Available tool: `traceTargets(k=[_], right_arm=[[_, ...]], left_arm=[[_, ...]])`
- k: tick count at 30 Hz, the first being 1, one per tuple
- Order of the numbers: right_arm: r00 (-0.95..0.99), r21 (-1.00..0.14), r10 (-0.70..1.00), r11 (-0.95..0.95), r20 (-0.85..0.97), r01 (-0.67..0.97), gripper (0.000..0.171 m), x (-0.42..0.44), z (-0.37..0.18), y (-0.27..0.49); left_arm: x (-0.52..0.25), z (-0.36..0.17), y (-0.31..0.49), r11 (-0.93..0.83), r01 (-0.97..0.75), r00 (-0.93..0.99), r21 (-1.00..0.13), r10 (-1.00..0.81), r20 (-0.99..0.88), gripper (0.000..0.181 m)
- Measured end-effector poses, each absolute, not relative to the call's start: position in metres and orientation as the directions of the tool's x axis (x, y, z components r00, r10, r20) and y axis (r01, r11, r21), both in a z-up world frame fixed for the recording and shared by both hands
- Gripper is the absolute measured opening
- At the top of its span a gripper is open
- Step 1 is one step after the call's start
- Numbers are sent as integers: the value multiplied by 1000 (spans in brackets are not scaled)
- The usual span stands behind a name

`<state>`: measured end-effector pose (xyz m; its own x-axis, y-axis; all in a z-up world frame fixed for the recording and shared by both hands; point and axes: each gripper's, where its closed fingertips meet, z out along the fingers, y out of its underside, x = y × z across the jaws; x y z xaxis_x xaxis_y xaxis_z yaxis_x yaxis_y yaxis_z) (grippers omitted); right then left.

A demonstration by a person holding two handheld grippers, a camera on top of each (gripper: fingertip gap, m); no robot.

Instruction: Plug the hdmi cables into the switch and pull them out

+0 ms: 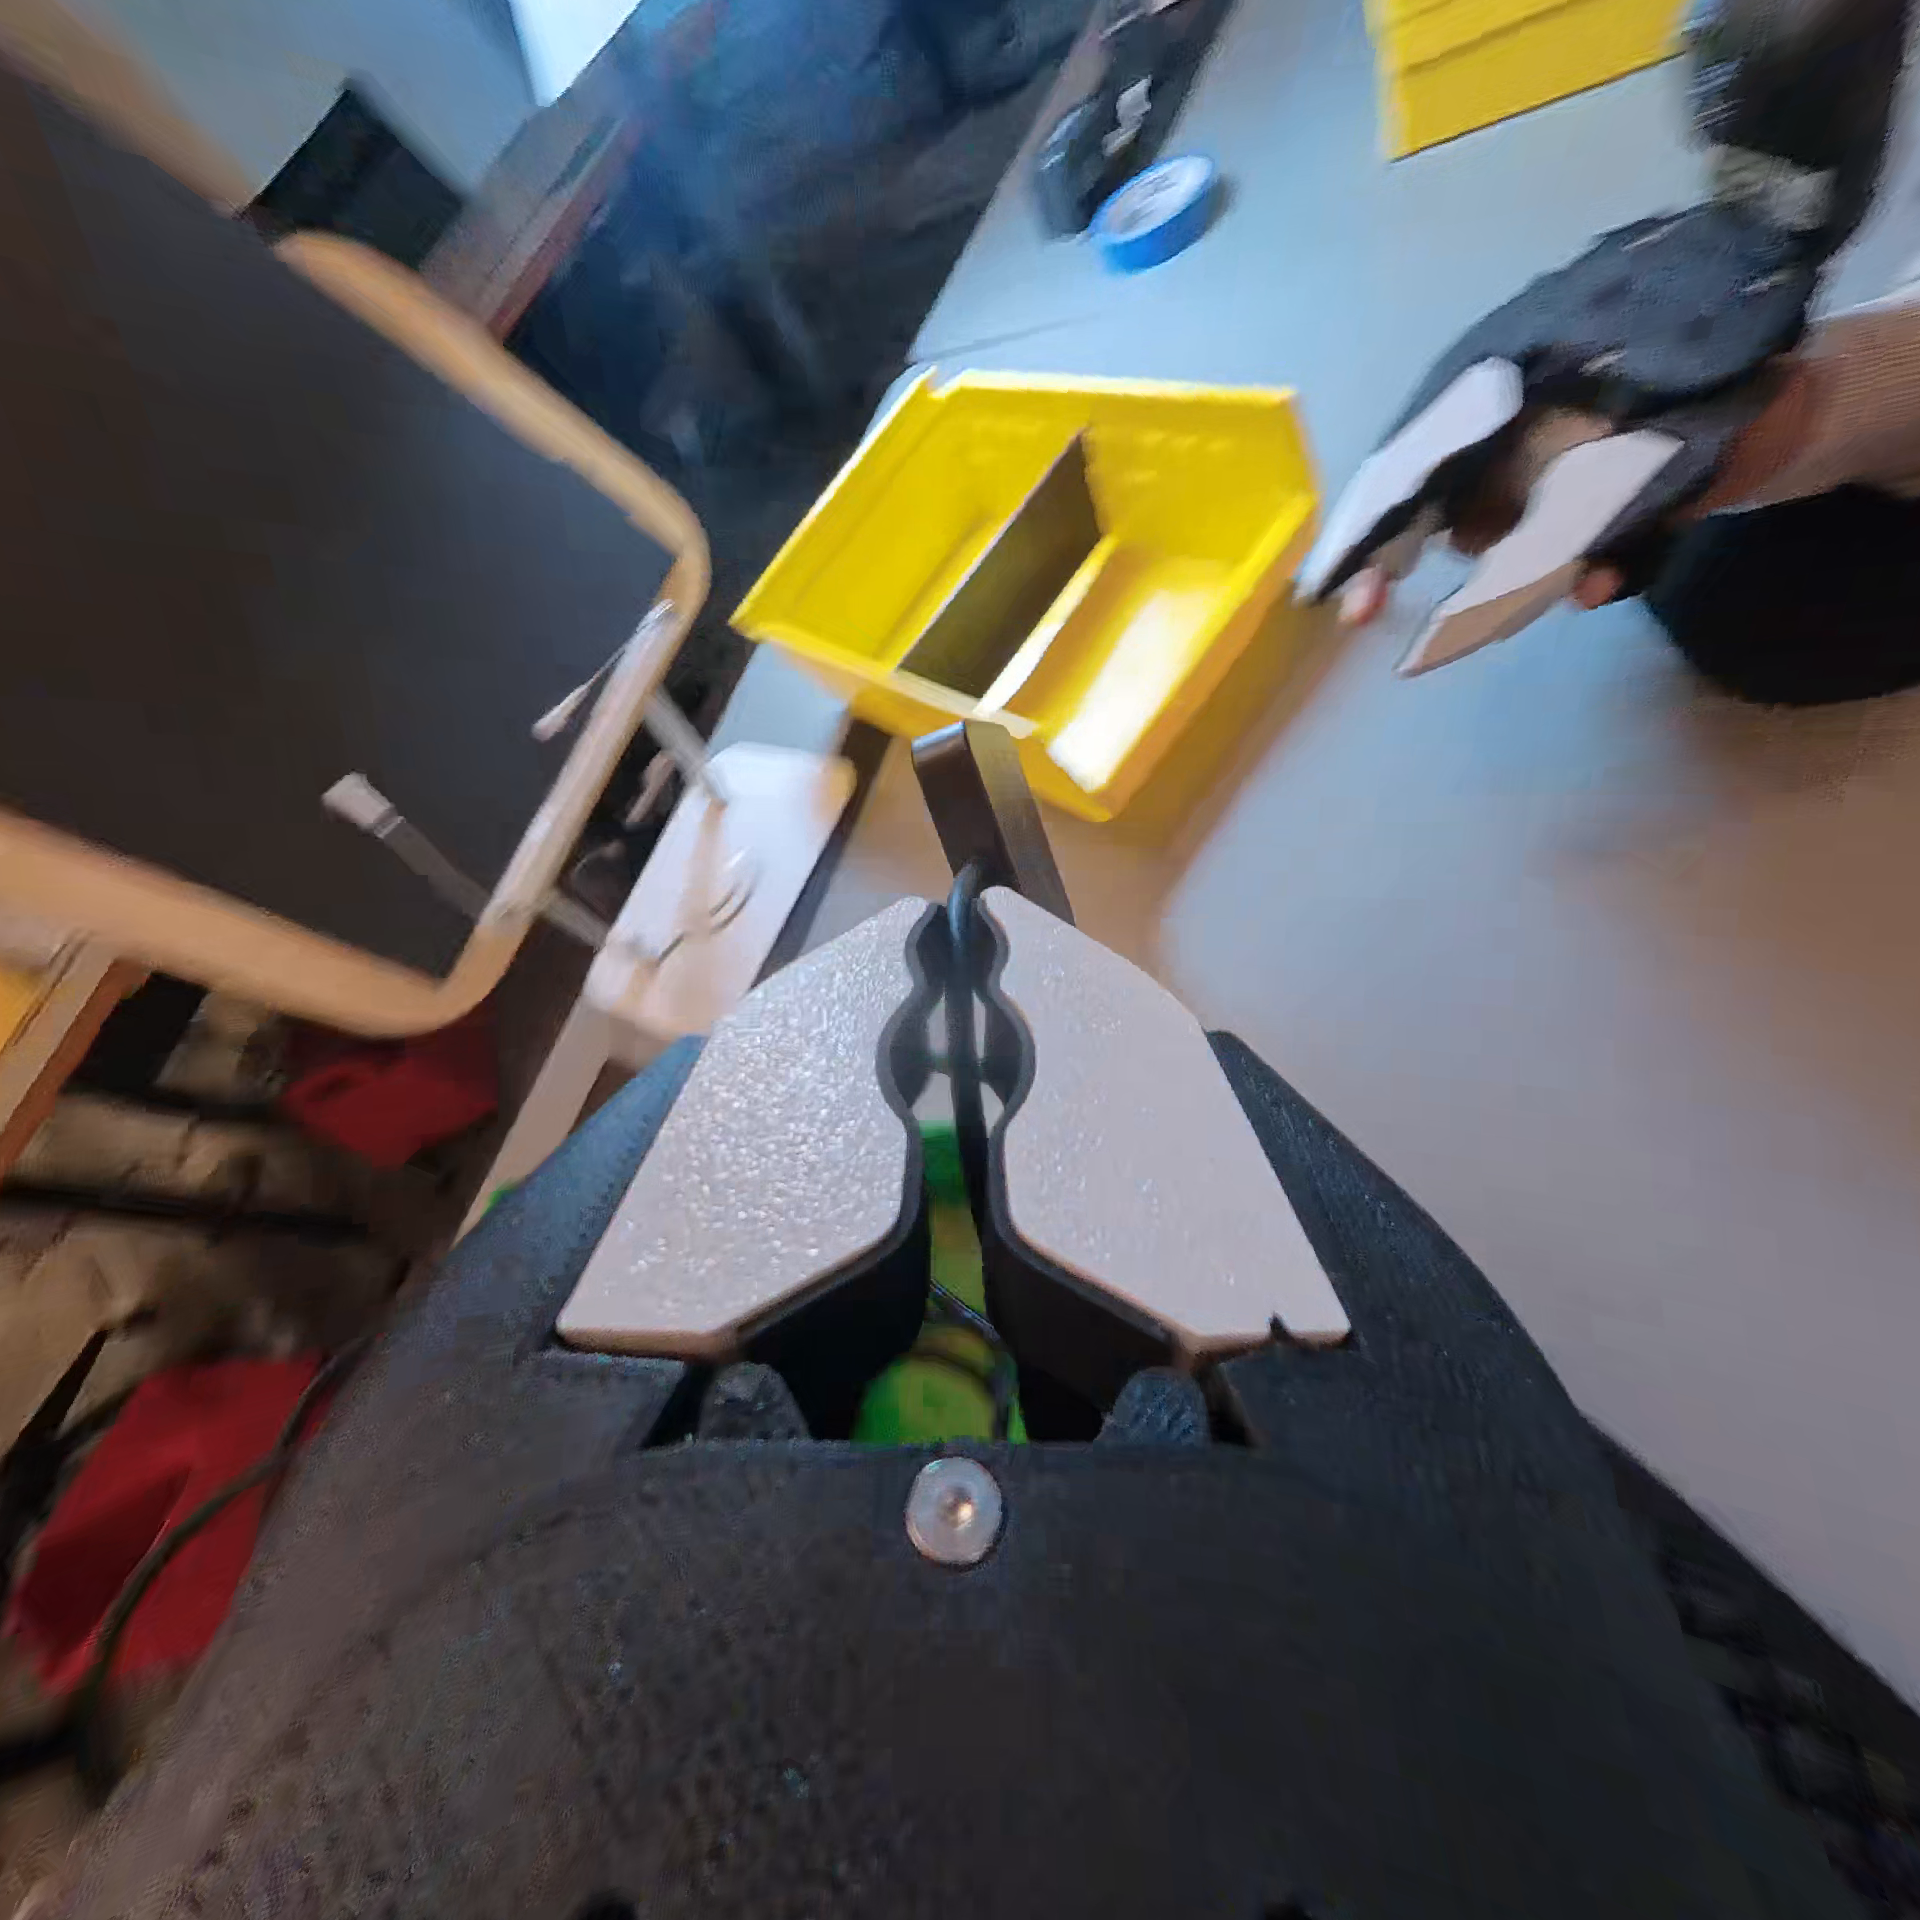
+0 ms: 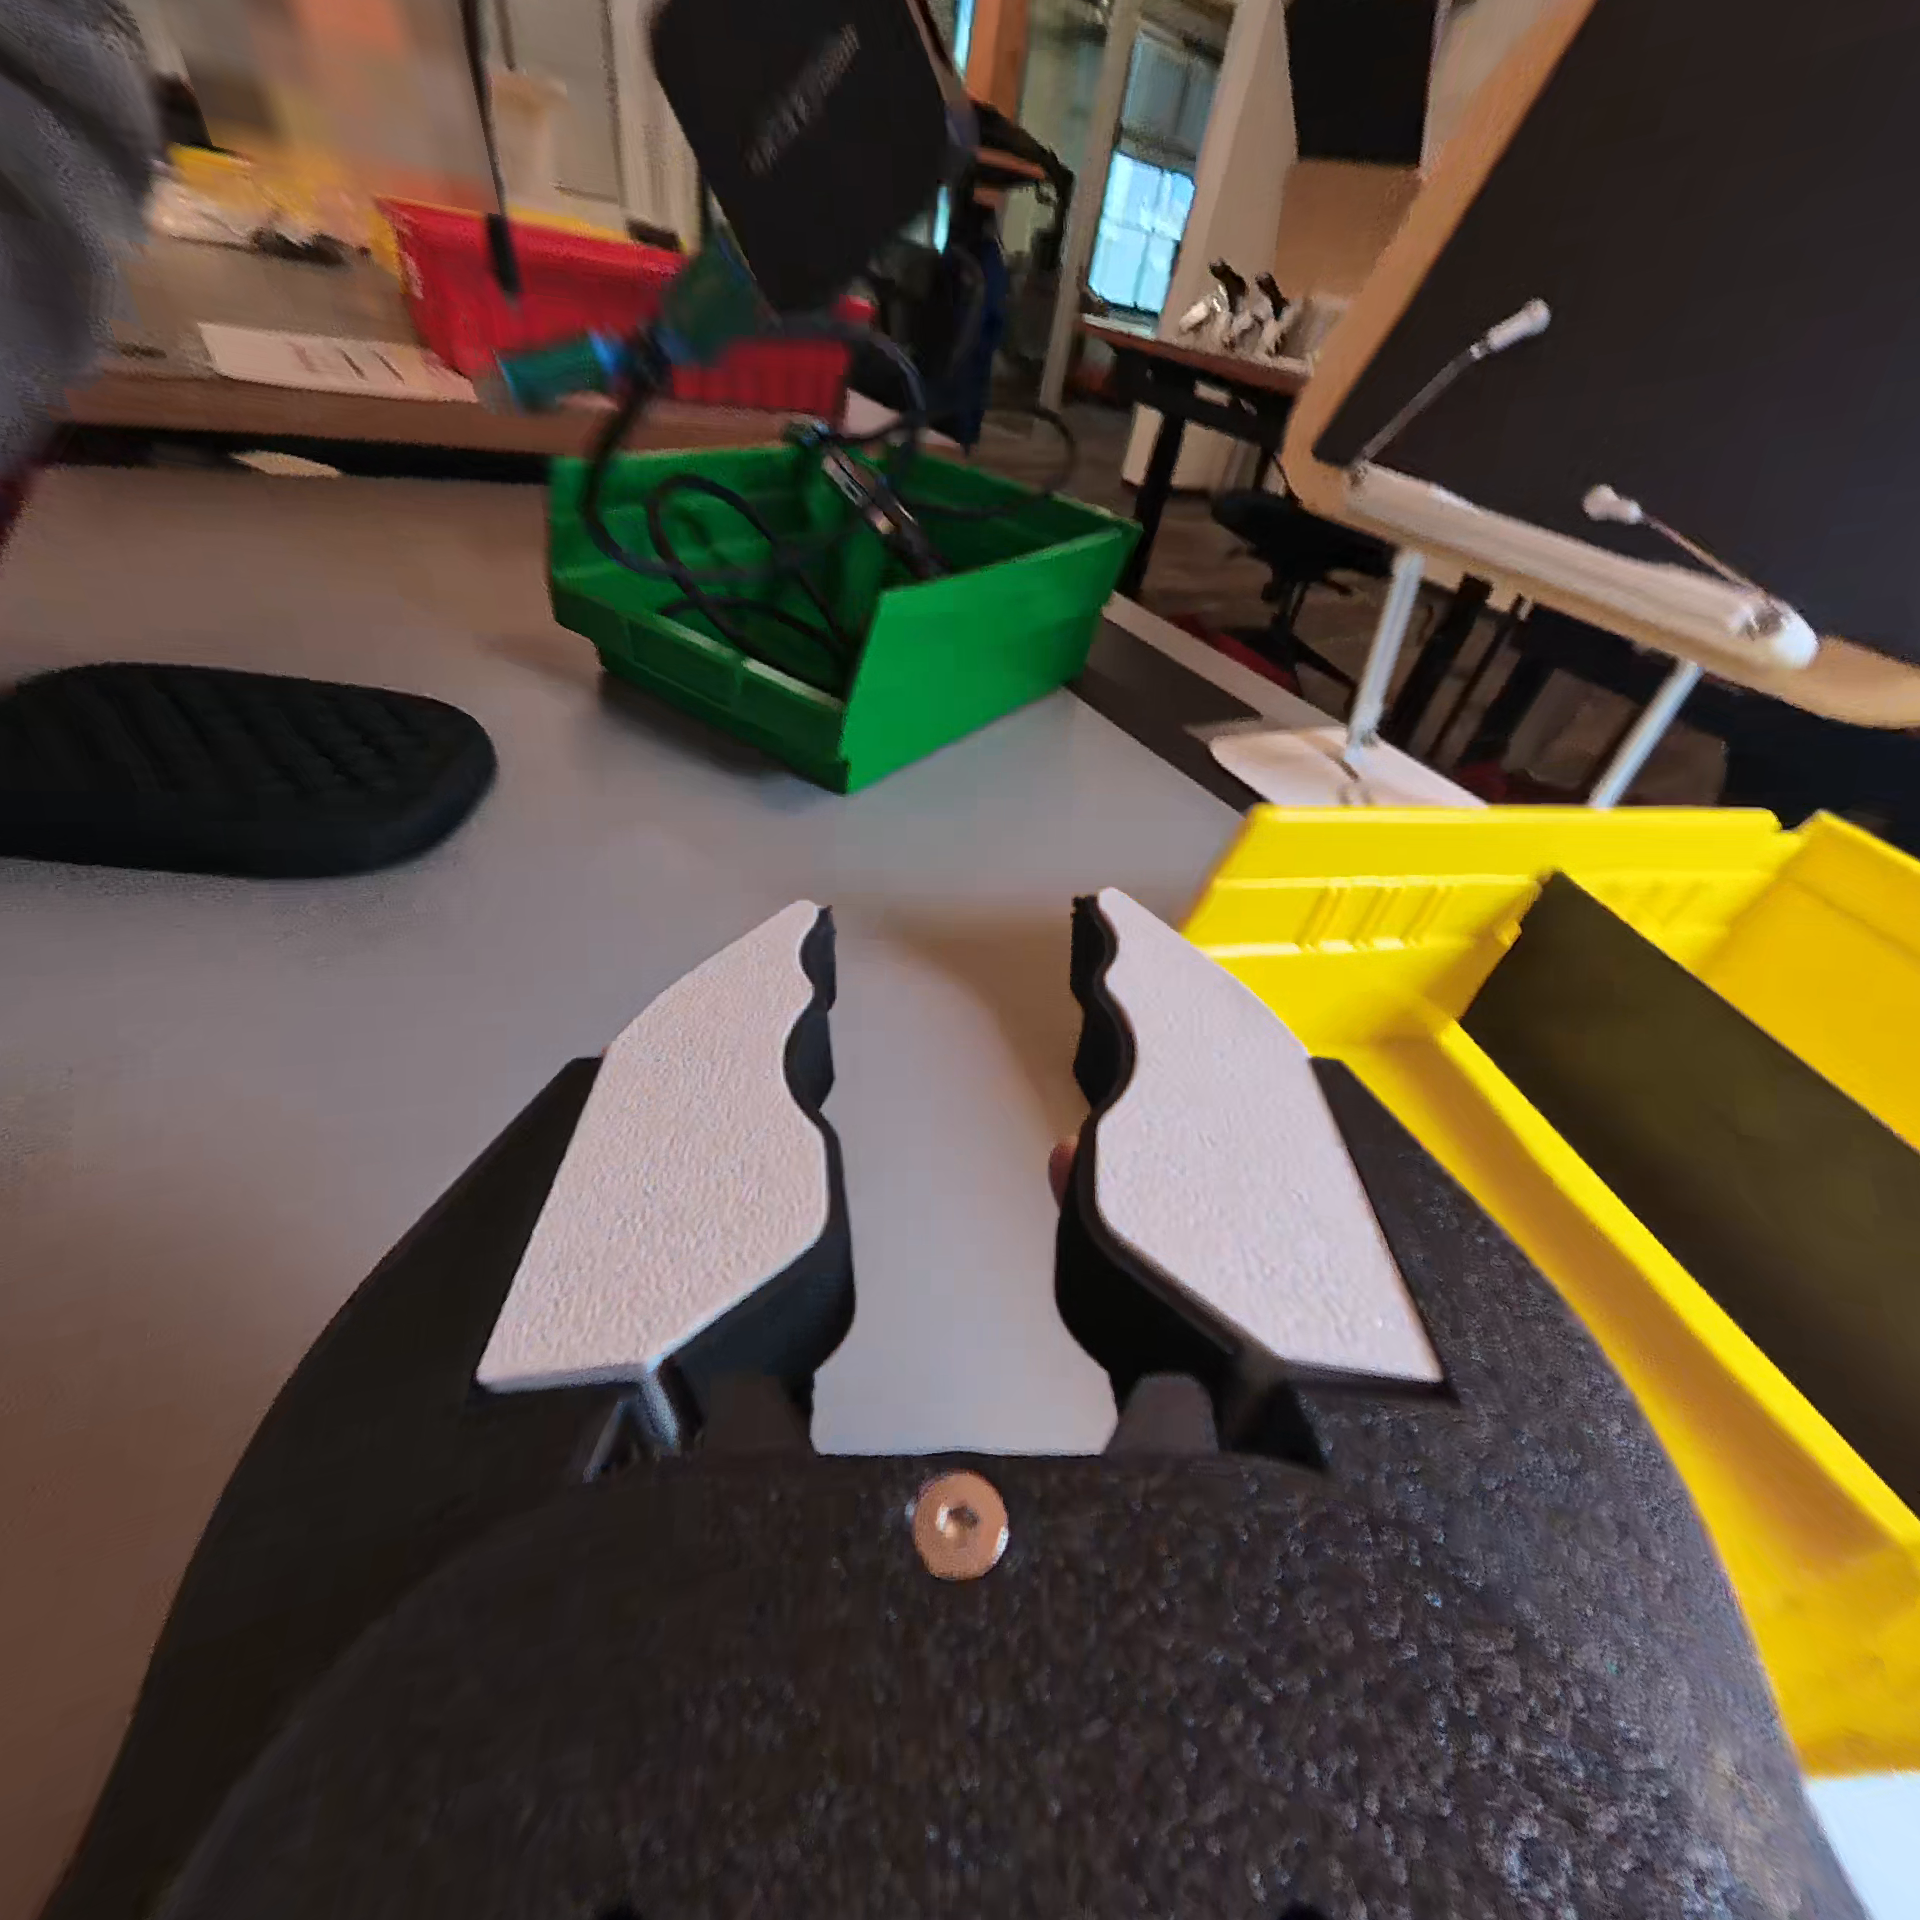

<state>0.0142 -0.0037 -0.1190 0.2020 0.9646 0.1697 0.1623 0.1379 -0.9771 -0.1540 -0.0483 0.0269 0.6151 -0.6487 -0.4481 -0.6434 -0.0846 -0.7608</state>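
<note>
The cable (image 1: 966, 997) is pinched between the closed fingers of the left gripper (image 1: 958, 925), its black plug (image 1: 987, 810) hanging just short of the yellow bin (image 1: 1195, 416). The right gripper (image 2: 951, 925) is apart and empty beside that bin (image 2: 1351, 914). I'd keep the pinch firm and steady the plug before aiming it; no switch is clearly visible.

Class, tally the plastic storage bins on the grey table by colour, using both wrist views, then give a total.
Yellow bin: 1
Green bin, holding black cables: 1
Total on the grey table: 2
</note>
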Motion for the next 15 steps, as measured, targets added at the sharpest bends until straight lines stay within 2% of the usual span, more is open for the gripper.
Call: traceTargets(k=[4,6,8,9,11,13,15], right_arm=[[33,-999,998,52,52,18,63,-4,-96,-44],[-37,-998,999,-27,-25,-50,65,-7,-89,-55],[-43,-991,998,-60,-56,-117,50,-6,-83,-54],[-29,-991,998,-58,-55,-124,31,-5,-83,-51],[-61,-995,998,-32,-26,-90,17,-4,-91,-53],[-50,-998,998,21,23,-52,15,-6,-98,-54],[1,-988,988,157,157,10,14,-10,-102,-52]], left_arm=[[-75,1,-60,55,-522,498,-851,-791,-356,5],[-45,-14,-64,106,-440,441,-892,-839,-317,5],[-26,-31,-62,103,-378,411,-920,-872,-267,5],[-21,-39,-60,112,-364,399,-925,-878,-263,5],[-20,-51,-54,91,-312,416,-946,-882,-222,5],[-26,-61,-52,38,-284,411,-958,-898,-157,5],[-33,-66,-52,40,-301,420,-953,-892,-170,7]])
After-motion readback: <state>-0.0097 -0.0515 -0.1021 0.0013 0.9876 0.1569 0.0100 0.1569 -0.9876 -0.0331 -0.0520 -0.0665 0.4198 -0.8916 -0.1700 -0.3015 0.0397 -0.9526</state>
